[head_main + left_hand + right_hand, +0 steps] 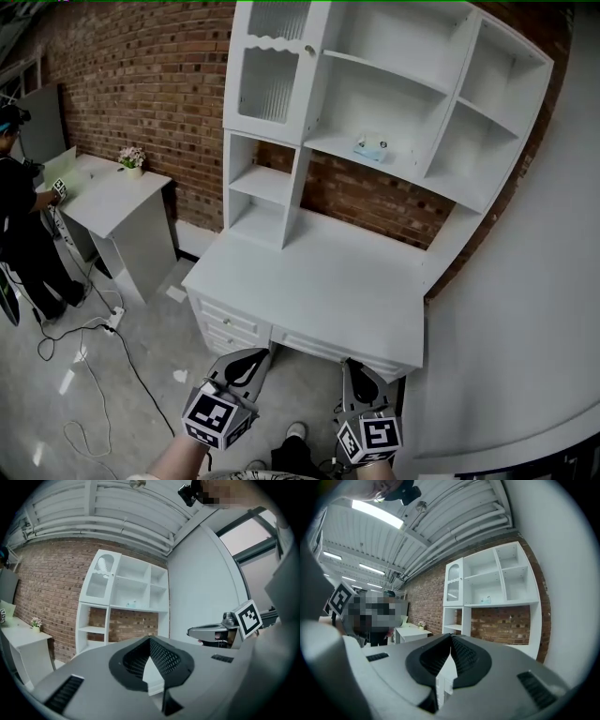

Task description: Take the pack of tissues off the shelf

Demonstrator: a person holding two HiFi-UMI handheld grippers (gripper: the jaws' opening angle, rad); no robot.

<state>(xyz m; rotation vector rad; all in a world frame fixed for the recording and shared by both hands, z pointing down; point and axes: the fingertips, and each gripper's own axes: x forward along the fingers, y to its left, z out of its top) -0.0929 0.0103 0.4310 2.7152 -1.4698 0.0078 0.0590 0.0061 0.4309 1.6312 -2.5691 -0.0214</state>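
Observation:
The pack of tissues is a small pale blue-and-white packet lying on the middle shelf of the white shelf unit above the desk top. It also shows far off as the tissue pack in the left gripper view and the tissue pack in the right gripper view. My left gripper and right gripper hang low in front of the desk's near edge, well short of the shelf. Both are shut with nothing between the jaws, seen at the left gripper and the right gripper.
A brick wall backs the unit. Drawers sit under the desk. A white wall closes off the right side. At the left stand a small white table with a flower pot, a person, and cables on the floor.

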